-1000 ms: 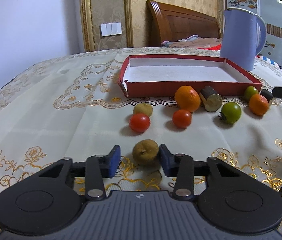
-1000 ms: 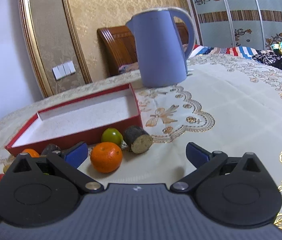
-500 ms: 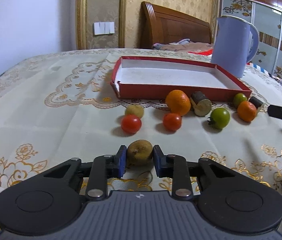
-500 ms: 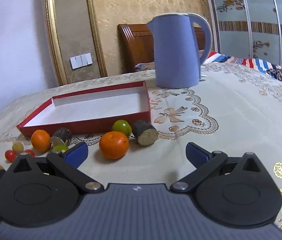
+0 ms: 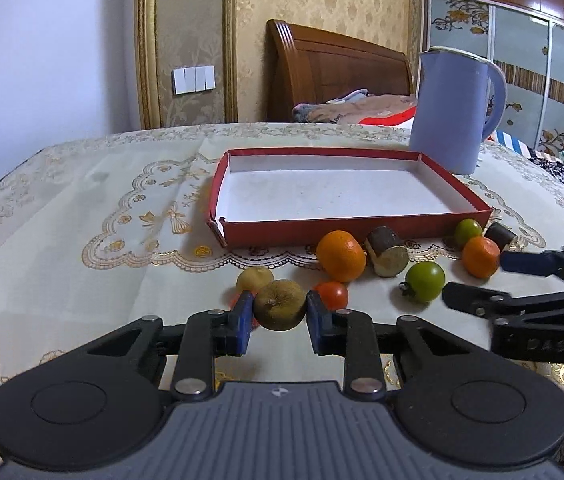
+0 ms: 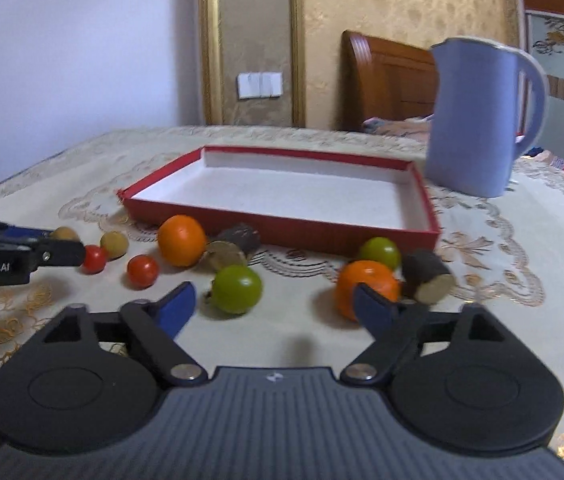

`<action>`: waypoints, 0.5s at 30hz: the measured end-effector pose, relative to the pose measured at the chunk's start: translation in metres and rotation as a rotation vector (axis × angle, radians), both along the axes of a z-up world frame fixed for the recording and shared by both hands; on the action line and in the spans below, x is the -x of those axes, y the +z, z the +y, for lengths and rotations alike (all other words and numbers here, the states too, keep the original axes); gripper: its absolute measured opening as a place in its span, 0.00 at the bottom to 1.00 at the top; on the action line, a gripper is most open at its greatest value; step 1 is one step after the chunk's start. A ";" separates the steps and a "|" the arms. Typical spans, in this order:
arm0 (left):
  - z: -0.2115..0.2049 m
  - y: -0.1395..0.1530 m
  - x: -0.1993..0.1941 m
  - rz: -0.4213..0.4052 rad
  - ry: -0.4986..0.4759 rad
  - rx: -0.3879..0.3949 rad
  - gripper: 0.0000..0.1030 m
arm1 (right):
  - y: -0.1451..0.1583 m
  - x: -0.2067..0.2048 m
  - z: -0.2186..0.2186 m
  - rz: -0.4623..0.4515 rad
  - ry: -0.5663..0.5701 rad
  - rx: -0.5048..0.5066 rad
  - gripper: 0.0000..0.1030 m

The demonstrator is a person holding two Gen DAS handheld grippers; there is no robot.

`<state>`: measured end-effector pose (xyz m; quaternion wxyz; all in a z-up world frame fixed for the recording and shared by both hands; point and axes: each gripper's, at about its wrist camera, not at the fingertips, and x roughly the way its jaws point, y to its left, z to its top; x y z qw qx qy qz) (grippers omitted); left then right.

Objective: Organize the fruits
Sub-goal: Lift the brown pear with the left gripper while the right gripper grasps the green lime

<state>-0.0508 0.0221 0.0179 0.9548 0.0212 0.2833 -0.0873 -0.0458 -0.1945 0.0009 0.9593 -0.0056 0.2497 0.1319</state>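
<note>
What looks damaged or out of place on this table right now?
The shallow red cardboard box tray has a torn, notched near-left corner, where its front wall meets the side. It holds nothing. Among the round fruit lie two dark-barked cut stem pieces showing pale cut ends, which look unlike the rest. Nothing looks spilled.

The fruits (image 5: pixel 340 255) lie in a row at the tray's (image 5: pixel 334 226) six o'clock, with the jug (image 5: pixel 452 110) at its two o'clock.

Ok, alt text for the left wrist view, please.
The left gripper is shut on a brownish round fruit above a patterned tablecloth. Beyond lie oranges, tomatoes and an empty red tray; the right gripper enters from the right.
</note>
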 end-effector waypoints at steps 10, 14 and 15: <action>0.014 -0.007 -0.013 0.035 0.032 0.033 0.27 | -0.010 -0.035 0.013 0.120 0.039 -0.004 0.39; 0.019 -0.012 -0.016 0.053 0.042 0.040 0.27 | -0.010 -0.032 0.016 0.102 0.052 0.012 0.31; 0.020 -0.012 -0.017 0.058 0.044 0.045 0.27 | -0.010 -0.032 0.017 0.099 0.051 0.016 0.31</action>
